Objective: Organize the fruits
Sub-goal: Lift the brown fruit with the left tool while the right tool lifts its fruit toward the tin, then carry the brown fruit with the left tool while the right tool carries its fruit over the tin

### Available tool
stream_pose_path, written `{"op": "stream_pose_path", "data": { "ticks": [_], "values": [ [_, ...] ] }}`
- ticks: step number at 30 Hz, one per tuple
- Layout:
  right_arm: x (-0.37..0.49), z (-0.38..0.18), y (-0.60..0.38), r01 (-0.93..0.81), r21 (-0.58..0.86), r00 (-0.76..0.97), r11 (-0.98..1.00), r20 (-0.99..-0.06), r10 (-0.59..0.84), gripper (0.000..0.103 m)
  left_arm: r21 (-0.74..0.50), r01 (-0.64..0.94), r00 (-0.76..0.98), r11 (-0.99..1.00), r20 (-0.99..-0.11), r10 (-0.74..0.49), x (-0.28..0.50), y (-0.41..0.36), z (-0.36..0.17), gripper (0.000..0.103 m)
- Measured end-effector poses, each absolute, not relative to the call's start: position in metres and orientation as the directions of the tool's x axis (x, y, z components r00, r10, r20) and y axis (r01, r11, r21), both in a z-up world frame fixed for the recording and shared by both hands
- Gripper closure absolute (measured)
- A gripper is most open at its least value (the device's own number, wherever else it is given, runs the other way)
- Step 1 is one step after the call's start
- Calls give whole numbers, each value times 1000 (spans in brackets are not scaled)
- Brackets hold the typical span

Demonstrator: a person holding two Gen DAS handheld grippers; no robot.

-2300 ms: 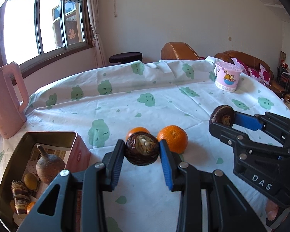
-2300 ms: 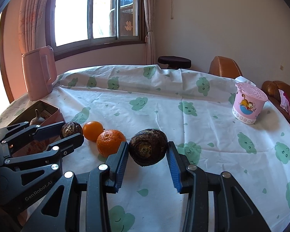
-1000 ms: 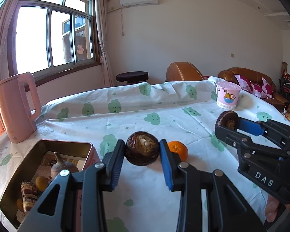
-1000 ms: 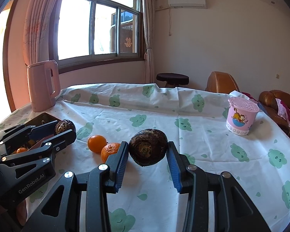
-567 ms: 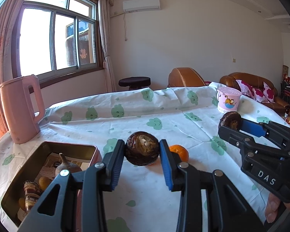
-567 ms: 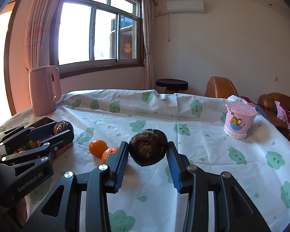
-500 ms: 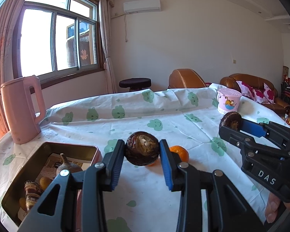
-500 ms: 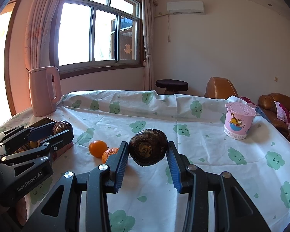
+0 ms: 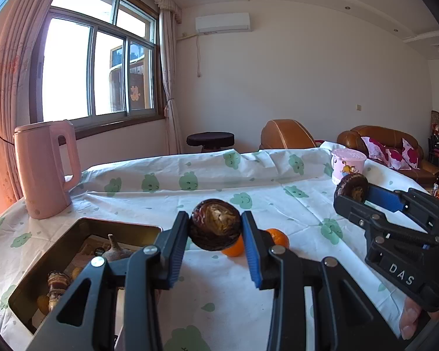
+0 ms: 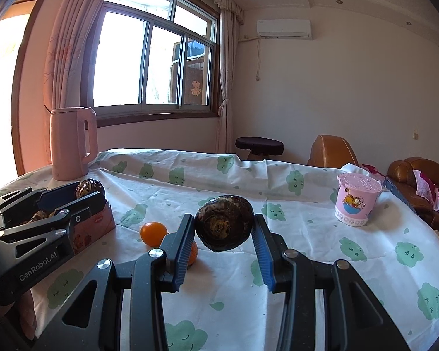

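Note:
My left gripper (image 9: pixel 215 225) is shut on a dark brown round fruit (image 9: pixel 215 224), held above the table near the right edge of a metal tin (image 9: pixel 82 225). The tin holds several fruits, one a brown bulb with a stem (image 9: pixel 114 251). My right gripper (image 10: pixel 224 228) is shut on a second dark brown fruit (image 10: pixel 224 226), held above the table. Two oranges (image 10: pixel 153 234) lie on the cloth between the grippers; they also show in the left wrist view (image 9: pixel 276 237). The left gripper shows in the right wrist view (image 10: pixel 86 190), the right gripper in the left wrist view (image 9: pixel 351 188).
A pink kettle (image 9: pixel 45 172) stands at the far left behind the tin. A pink cartoon cup (image 10: pixel 357 201) stands at the far right. The table has a white cloth with green prints (image 10: pixel 190 181). Brown sofas and a stool stand beyond it.
Both grippers have risen and tilted up with their fruits still held. The tin, the oranges and the kettle have not moved.

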State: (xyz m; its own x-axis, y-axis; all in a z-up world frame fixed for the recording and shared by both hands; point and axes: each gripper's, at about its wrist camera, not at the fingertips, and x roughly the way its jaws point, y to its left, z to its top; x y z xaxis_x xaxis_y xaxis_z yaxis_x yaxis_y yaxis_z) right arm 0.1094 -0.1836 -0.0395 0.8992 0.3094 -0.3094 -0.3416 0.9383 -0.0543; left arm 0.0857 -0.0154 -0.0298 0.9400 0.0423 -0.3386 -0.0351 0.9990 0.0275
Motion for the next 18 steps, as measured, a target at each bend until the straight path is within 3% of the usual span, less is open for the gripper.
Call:
{"op": "stream_pose_path", "data": {
  "ticks": [18],
  "values": [
    [102, -38, -128, -457, -74, 847, 887, -341, 408, 60, -11, -99, 926, 995, -368, 88, 73, 27, -32, 65]
  ]
}}
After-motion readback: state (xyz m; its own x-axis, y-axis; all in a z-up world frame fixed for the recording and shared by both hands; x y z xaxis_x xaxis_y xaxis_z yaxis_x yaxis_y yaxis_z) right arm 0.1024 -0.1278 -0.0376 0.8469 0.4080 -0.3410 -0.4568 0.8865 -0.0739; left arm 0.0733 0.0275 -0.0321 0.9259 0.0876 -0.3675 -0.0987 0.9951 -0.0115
